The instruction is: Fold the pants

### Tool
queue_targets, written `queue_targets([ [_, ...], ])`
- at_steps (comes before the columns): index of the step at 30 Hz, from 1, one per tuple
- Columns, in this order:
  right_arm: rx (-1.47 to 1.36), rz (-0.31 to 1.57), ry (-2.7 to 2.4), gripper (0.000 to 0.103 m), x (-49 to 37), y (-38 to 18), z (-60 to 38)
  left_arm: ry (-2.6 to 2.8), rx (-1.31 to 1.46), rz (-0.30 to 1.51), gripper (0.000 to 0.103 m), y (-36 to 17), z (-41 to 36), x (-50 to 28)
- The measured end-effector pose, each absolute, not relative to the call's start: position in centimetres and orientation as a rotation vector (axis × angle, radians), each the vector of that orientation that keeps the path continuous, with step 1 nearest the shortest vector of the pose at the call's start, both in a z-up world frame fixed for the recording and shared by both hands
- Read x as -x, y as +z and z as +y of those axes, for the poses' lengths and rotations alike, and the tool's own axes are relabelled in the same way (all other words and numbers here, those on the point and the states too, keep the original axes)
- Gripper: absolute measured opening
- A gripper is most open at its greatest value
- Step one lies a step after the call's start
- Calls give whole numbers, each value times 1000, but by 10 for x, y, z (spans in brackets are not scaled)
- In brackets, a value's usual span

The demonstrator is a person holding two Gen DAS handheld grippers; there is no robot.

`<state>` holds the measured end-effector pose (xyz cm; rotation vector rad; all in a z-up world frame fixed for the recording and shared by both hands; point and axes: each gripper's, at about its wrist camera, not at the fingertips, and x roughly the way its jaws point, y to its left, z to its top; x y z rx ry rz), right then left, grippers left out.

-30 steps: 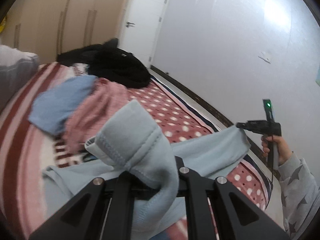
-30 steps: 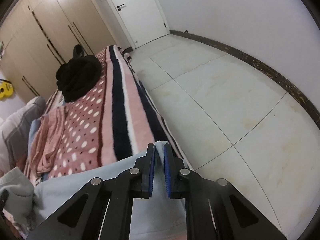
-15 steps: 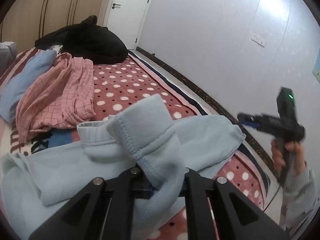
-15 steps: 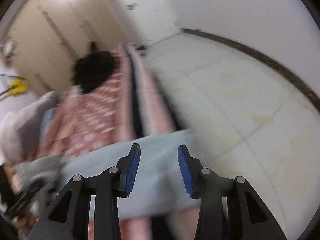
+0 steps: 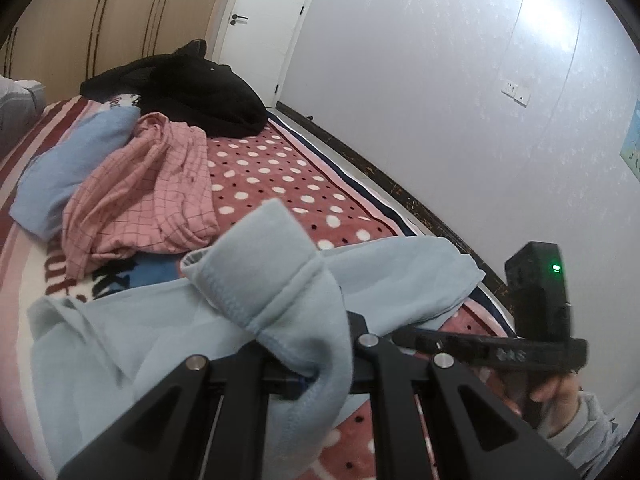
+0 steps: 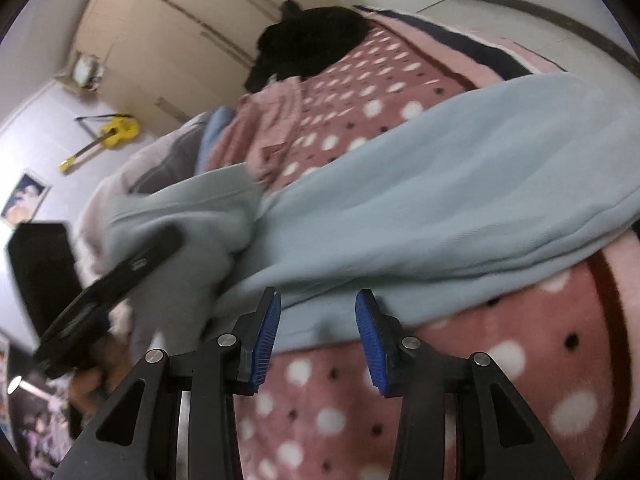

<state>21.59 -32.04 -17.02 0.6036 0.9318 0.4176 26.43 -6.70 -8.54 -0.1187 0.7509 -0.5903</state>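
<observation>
Over the bed, left gripper jaws clamp the pants — right gripper jaws apart, empty.

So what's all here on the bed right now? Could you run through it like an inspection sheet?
Surface: bed with a pink polka-dot blanket.
Job's things: light blue pants spread across the blanket, one bunched end lifted.
Clutter: pink checked garment, black clothing pile, blue garment.
Grippers: left gripper shut on the pants' bunched end; right gripper open, empty, hovering by the pants' near edge.
Cables: nothing seen.
Surroundings: white door, wooden wardrobes, yellow toy guitar on the wall.
</observation>
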Motion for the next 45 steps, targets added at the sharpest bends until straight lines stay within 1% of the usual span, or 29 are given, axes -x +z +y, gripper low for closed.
queue_targets([
  [8, -619, 880, 262, 41, -229, -176, -326, -590, 153, 737, 6, -83, -51, -264],
  [10, -616, 860, 243, 45, -228, -173, -326, -587, 152, 733, 6, -84, -51, -265],
  [11, -619, 855, 254, 50, -228, -174, -324, -586, 151, 732, 6, -84, -50, -264],
  [12, -626, 851, 280, 50, -231, -174, -322, -585, 150, 731, 6, -84, -50, -264],
  [13, -631, 854, 304, 47, -233, -173, -320, -584, 149, 731, 6, -84, -50, -263],
  [14, -628, 862, 349, 19, -238, -173, -318, -584, 147, 730, 6, -84, -50, -263],
  [15, -610, 886, 369, 4, -241, -174, -315, -583, 145, 729, 6, -84, -50, -262],
  [18, -604, 874, 363, 3, -235, -169, -312, -584, 141, 728, 6, -84, -50, -260],
  [23, -664, 868, 354, 3, -214, -157, -319, -587, 130, 727, 6, -83, -50, -258],
  [25, -648, 882, 320, 3, -206, -155, -323, -584, 126, 726, 6, -83, -51, -258],
  [31, -661, 946, 237, 4, -204, -173, -341, -580, 119, 728, 6, -83, -53, -256],
  [32, -659, 947, 236, 5, -204, -172, -341, -581, 115, 729, 6, -82, -54, -256],
  [33, -658, 952, 233, 8, -200, -169, -341, -581, 115, 728, 6, -82, -54, -256],
  [38, -660, 969, 345, 8, -182, -153, -329, -577, 124, 720, 6, -79, -52, -259],
  [40, -655, 975, 409, 20, -183, -151, -314, -569, 130, 718, 6, -78, -48, -258],
  [41, -656, 973, 435, 30, -186, -152, -305, -567, 131, 717, 6, -77, -47, -258],
  [42, -648, 974, 445, 32, -191, -156, -297, -566, 128, 716, 6, -76, -46, -256],
  [45, -647, 999, 450, 32, -203, -170, -284, -565, 122, 715, 6, -75, -43, -253],
])
